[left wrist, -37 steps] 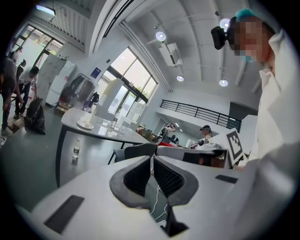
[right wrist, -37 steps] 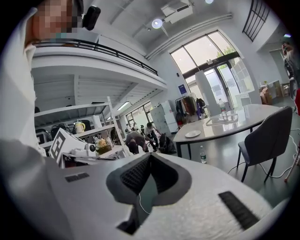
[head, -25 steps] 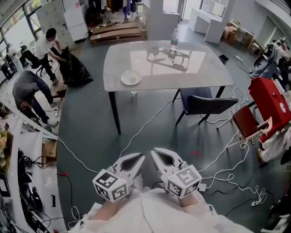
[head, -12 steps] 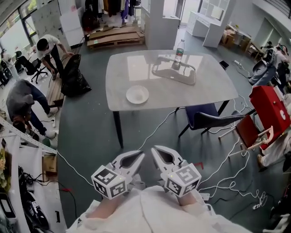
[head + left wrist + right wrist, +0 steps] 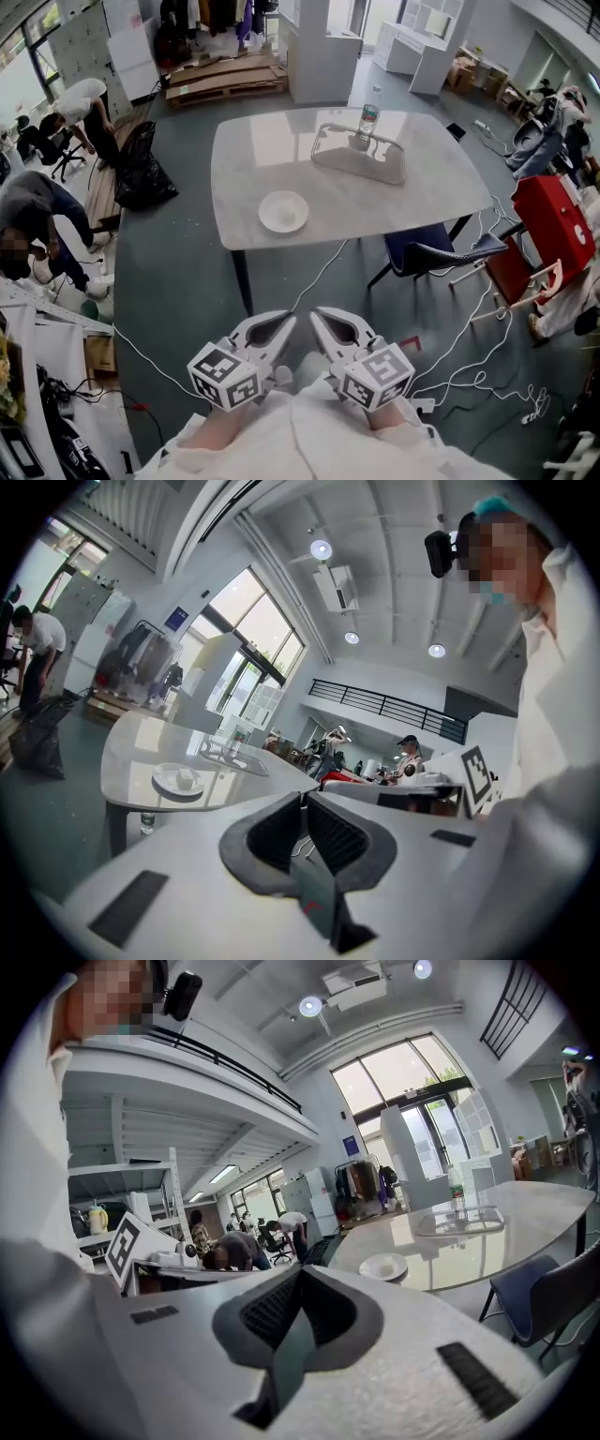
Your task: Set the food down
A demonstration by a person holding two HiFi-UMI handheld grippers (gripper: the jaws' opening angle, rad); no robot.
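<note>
Two grippers, both empty: your left gripper (image 5: 274, 328) has its fingers (image 5: 277, 832) pressed together with nothing between them, and your right gripper (image 5: 336, 326) has its fingers just as tight. You hold both close to your body, low over the dark grey floor (image 5: 187, 272), well apart from the pale grey rounded worktop (image 5: 253, 159). On that worktop, the round white plate (image 5: 283, 212) carries a small pale piece of food (image 5: 185, 777). A clear tray (image 5: 359, 161) with a plastic bottle (image 5: 368, 120) stands beyond it.
</note>
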